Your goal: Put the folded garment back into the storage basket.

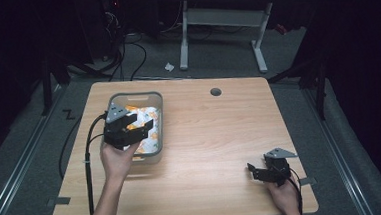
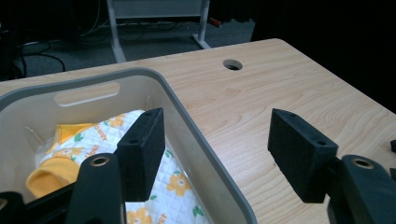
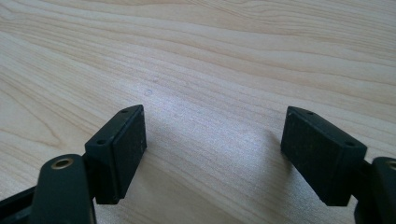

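Grey rounded plastic bin [image 1: 155,120] on the pale wood-grain table [image 1: 215,136], soft quilted flower-print cloth [image 2: 175,184] lay inside, left gripper [image 1: 138,126] over the bin, jaws apart and empty, right gripper [image 1: 256,171] well away from the bin, padded jaws apart.

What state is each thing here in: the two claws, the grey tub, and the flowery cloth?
Left claw: open, empty, jaws straddling the tub's right wall.
Right claw: open, empty, over bare table.
Grey tub: upright, no lid, on the table.
Flowery cloth: crumpled, lying inside the tub.
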A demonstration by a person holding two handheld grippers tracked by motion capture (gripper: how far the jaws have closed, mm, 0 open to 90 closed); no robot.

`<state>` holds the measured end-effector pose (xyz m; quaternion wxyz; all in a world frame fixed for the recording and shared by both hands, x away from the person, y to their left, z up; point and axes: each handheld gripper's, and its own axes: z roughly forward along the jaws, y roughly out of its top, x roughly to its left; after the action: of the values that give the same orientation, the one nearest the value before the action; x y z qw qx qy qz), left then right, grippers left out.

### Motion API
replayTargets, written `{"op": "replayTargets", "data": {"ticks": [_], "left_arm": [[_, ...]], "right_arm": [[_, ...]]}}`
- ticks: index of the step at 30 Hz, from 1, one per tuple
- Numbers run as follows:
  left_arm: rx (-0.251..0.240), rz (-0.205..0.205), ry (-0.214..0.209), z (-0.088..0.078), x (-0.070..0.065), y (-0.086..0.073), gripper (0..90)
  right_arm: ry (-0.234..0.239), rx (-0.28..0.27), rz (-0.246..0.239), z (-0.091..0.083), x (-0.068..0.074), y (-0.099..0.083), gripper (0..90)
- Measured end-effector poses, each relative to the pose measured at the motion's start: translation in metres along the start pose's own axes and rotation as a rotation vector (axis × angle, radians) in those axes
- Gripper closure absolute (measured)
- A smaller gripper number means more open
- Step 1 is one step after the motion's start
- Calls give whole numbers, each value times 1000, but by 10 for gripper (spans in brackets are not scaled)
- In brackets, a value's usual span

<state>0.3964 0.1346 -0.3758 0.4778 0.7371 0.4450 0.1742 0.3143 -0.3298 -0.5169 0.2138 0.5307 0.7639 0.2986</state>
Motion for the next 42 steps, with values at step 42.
{"op": "replayTargets", "data": {"ticks": [42], "left_arm": [[35,25,-90,-15,-49,-28,357]], "right_arm": [[-1,-1,0,0,0,0,226]]}}
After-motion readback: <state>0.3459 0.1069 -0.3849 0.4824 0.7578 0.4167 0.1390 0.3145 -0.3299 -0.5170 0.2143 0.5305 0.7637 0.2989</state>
